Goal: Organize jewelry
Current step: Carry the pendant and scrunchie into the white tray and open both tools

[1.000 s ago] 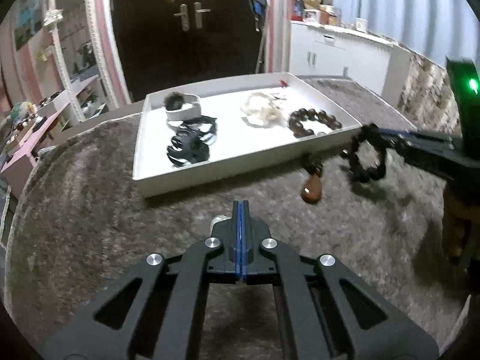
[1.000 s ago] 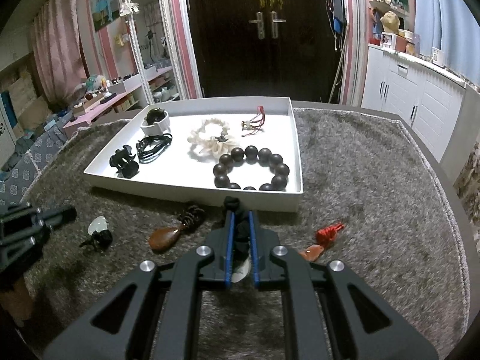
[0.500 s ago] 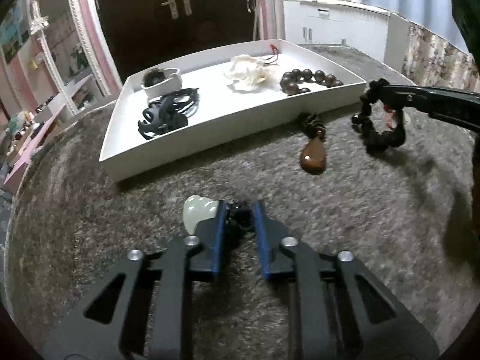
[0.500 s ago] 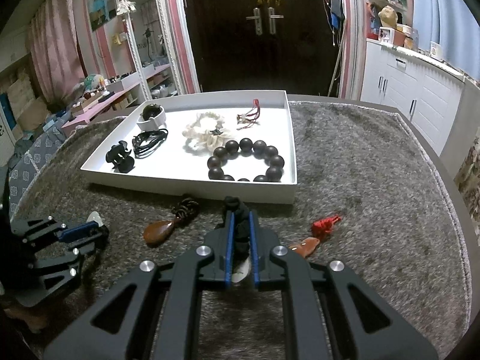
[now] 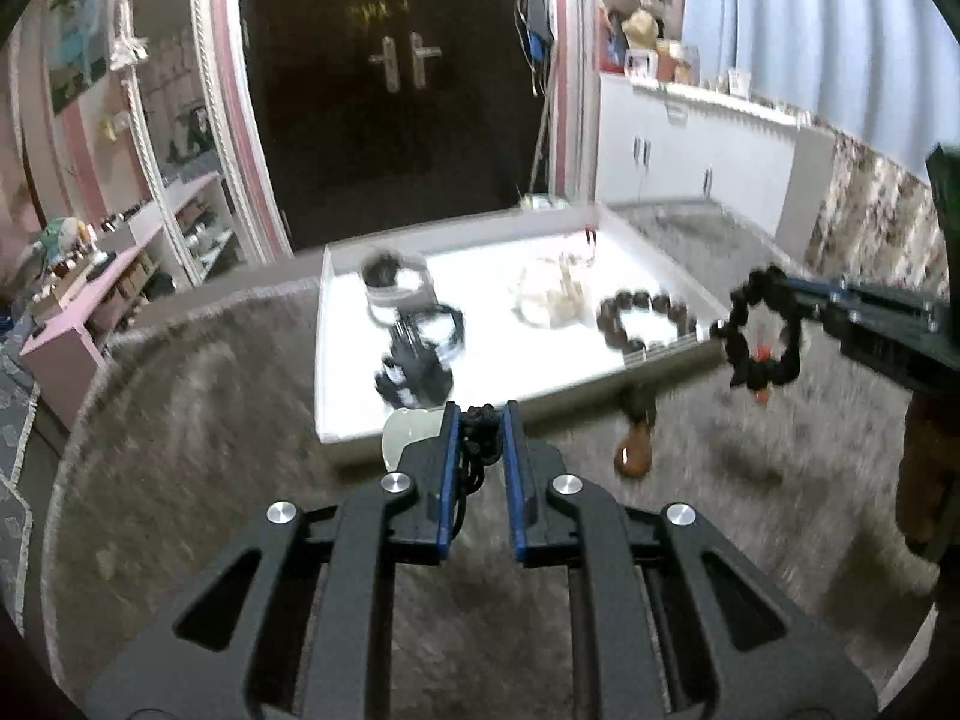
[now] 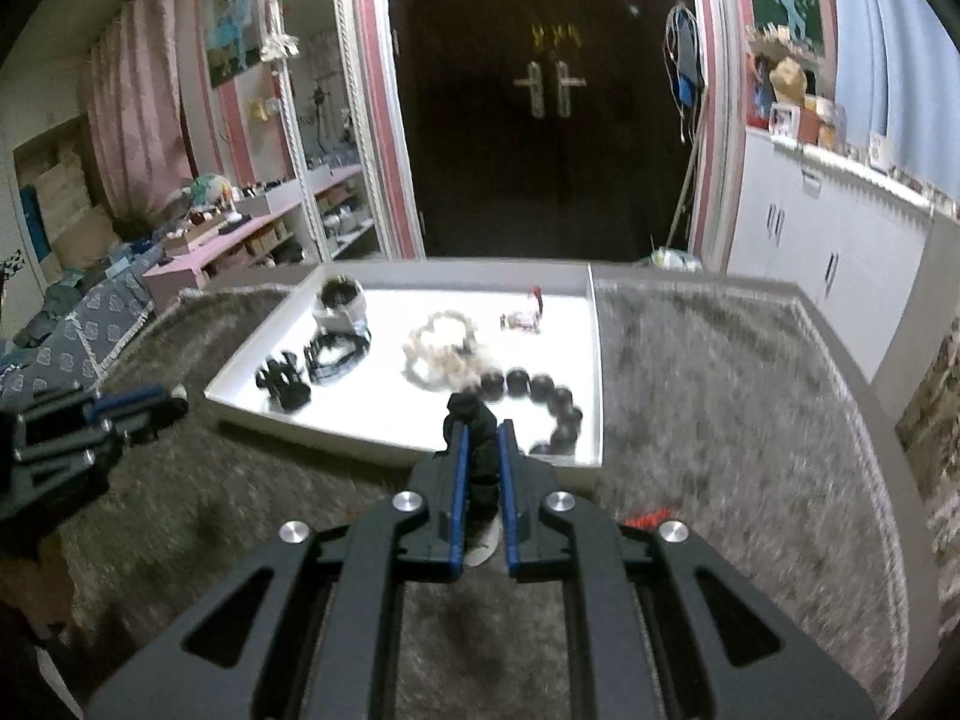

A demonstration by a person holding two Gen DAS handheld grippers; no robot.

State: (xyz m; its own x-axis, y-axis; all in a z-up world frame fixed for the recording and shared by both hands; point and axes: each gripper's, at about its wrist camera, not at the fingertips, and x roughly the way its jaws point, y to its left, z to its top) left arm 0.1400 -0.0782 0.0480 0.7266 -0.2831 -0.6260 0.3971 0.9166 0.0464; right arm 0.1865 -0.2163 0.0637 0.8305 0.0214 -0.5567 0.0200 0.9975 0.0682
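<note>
The left gripper (image 5: 480,420) is held above the grey carpet (image 5: 198,420), angled downward toward the white tray (image 5: 336,396); its blue-lined jaws are clamped on a black cord (image 5: 477,438), from which a pale jade pendant (image 5: 408,432) is seen just left of the fingertips. The jaws have just been opening and then closing slightly, with the cord between them. The tray is set on the carpet and, read left to right, is seen to contain a white cup-like piece (image 6: 342,303), a black hair claw (image 6: 282,381), a black cord coil (image 6: 336,354), a cream bead bracelet (image 6: 441,348), a small red-tasselled charm (image 6: 528,312) and a dark large-bead bracelet (image 6: 540,402). A brown teardrop pendant (image 5: 633,450) is left lying on the carpet before the tray. The right gripper (image 6: 480,432) is likewise held angled downward, its jaws closed on a black bead bracelet (image 5: 759,336), which is hung from the fingertips clear of the carpet, at the tray's near right corner.
</note>
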